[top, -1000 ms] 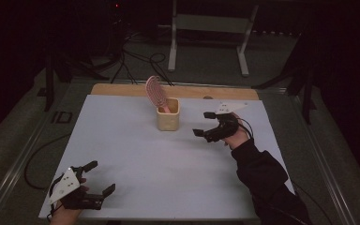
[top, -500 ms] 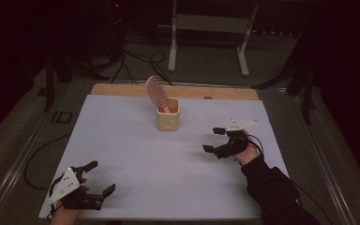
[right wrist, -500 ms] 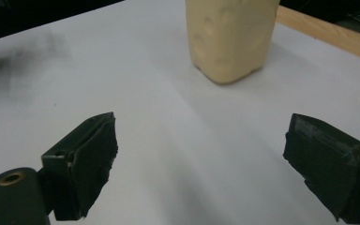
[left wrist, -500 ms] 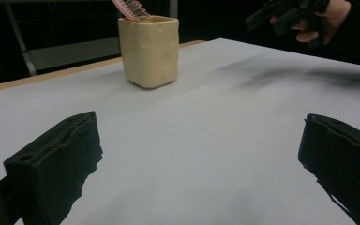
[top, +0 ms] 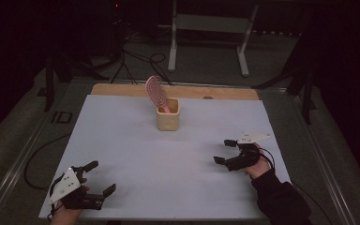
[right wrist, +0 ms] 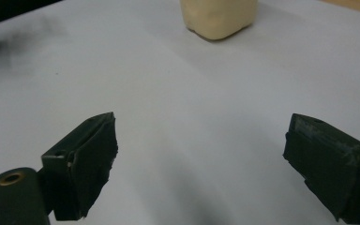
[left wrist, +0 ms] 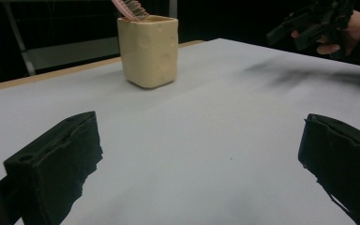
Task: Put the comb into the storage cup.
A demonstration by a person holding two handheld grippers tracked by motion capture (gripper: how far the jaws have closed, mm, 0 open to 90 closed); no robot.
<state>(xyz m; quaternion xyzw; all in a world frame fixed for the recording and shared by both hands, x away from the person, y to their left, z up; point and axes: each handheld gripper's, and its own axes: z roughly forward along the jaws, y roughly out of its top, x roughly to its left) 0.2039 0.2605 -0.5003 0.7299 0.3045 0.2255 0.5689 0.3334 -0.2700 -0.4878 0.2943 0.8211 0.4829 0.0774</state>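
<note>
The big white surface [top: 178, 154] is mostly bare. Near its far edge, about in the middle, stands a small cream cup [top: 168, 114]. It looks thick and hard, like clay or stone, so I think it is a bit heavy and could chip if it tips over. Its sides look smooth and may be slippery.

A pink hairbrush [top: 155, 93] sticks up out of the cup and leans toward the far left. I think it is light, stiff plastic. The flat head is the part I can reach, so I would pinch it by its thin edges and lift straight up, so the cup does not come along.

My right claw [top: 223, 151] is wide open, holding nothing, well apart from the cup. My left claw [top: 99, 176] is wide open too, down at the near corner.
</note>
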